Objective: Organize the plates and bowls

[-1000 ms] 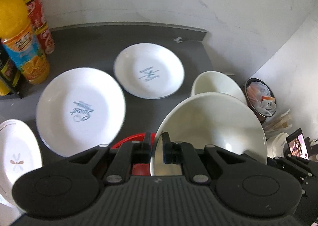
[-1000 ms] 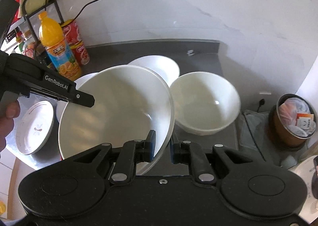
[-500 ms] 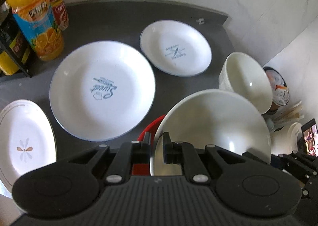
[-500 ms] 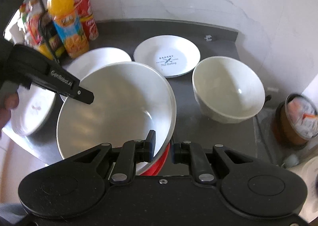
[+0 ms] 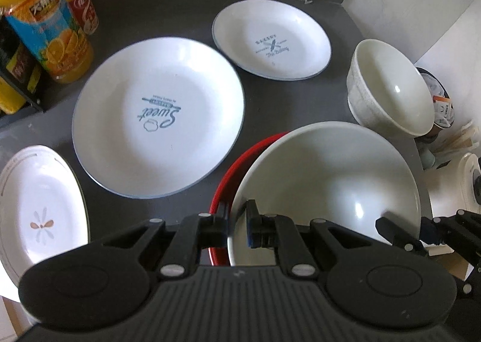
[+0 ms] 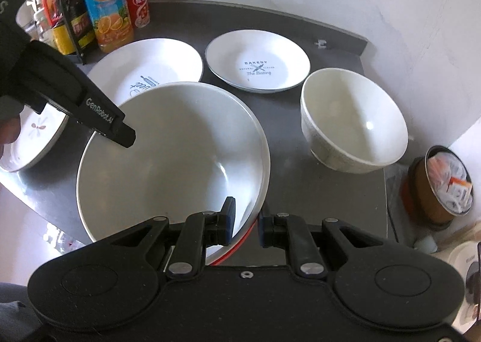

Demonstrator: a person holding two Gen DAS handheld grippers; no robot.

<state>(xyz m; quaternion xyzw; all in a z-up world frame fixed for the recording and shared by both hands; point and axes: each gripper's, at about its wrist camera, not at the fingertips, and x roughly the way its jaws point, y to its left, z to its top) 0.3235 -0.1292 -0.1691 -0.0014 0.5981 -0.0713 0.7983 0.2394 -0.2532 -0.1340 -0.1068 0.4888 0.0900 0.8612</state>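
Left wrist: pinching near rim of big shallow white bowl (image 5: pixel 327 179) w/ left claw (image 5: pixel 236 215); right claw (image 6: pixel 245 220) gripping opposite rim. Now lowering bowl vs 1 s ago, settling into red bowl (image 5: pixel 237 170) just beneath — nesting step prob. nearly done.

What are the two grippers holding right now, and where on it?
Both hold the large white bowl by its rim: the left gripper on one side, the right gripper on the opposite side, one finger inside, one outside.
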